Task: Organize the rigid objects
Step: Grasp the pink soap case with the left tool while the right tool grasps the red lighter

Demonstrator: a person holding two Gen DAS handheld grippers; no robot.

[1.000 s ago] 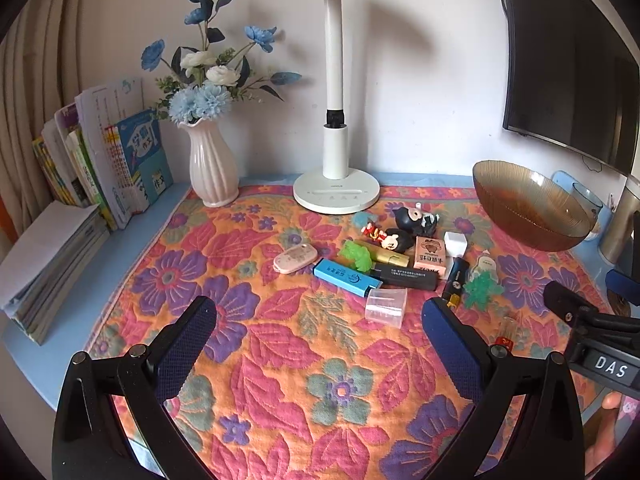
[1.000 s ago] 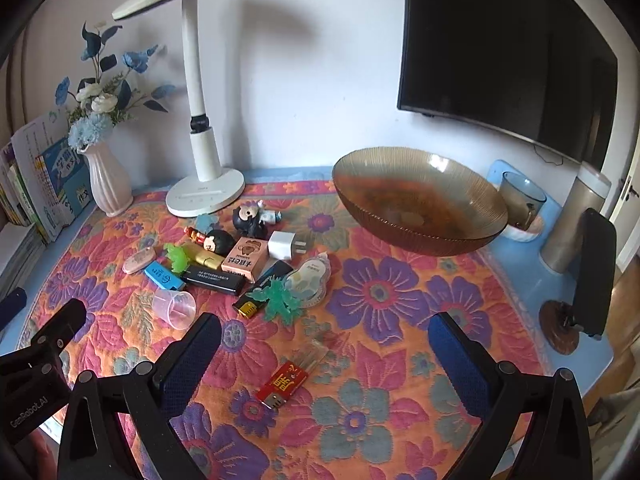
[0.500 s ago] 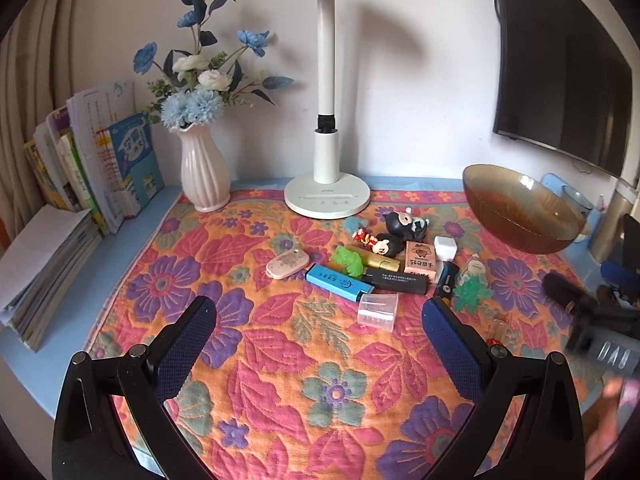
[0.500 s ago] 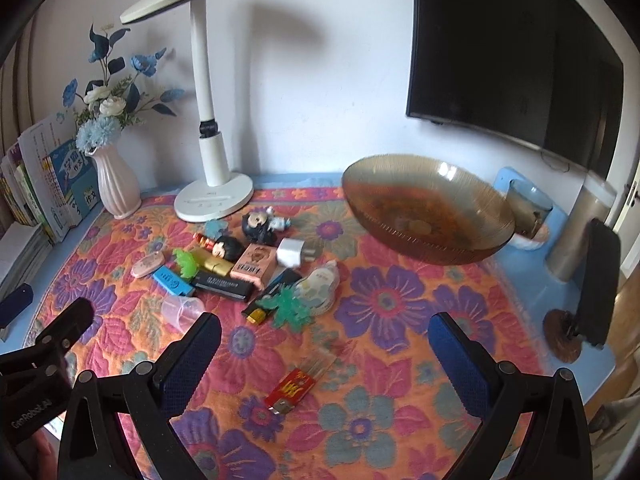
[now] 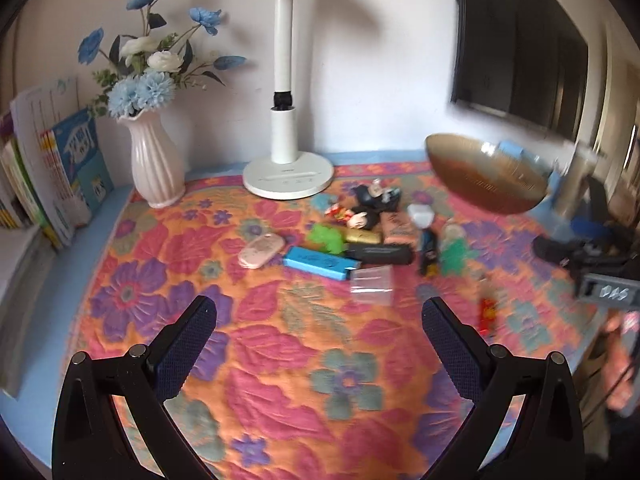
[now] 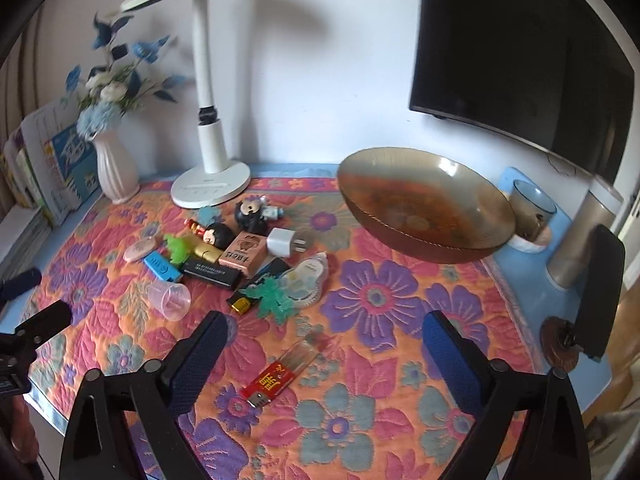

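Left wrist view
Container: an amber glass bowl [image 5: 486, 178] stands at the far right of the flowered cloth [image 5: 280, 360]; blur hides what lies inside.
Second container: a small clear plastic cup [image 5: 371, 285] lies on its side, nothing in it.
Objects to sort: a loose cluster mid-cloth, near the cup and left of the bowl. It includes a pink oval case [image 5: 261, 251], a blue lighter [image 5: 316, 263], a black bar [image 5: 380, 254], a green toy [image 5: 329, 237] and a cartoon figurine [image 5: 362, 218].
Left gripper [image 5: 319, 328]: jaws spread wide, nothing between them, held above bare cloth short of the cluster.
Surroundings: white lamp base [image 5: 288, 174] and a pink vase [image 5: 154, 170] of blue flowers behind the cluster; books [image 5: 60, 168] at the far left.

Right wrist view
Container: the bowl [image 6: 424, 204] shows only a few faint round shapes at its bottom, too dim to name.
Cup [image 6: 170, 300]: on its side, mouth toward the camera.
Objects: a white plug [image 6: 282, 242], a tan box [image 6: 244, 254], a clear tape dispenser [image 6: 306, 282], a green snowflake shape [image 6: 274, 300] and a red-labelled stick [image 6: 280, 372], which lies apart, nearest the gripper.
Right gripper [image 6: 324, 344]: jaws have just been closing slightly yet stand wide apart; the red stick lies on the cloth between them, untouched.
In the way: a grey tumbler [image 6: 532, 210] just behind the bowl, a metal cylinder [image 6: 580, 236], a dark stand [image 6: 596, 292] on the right and the other gripper at the left edge.
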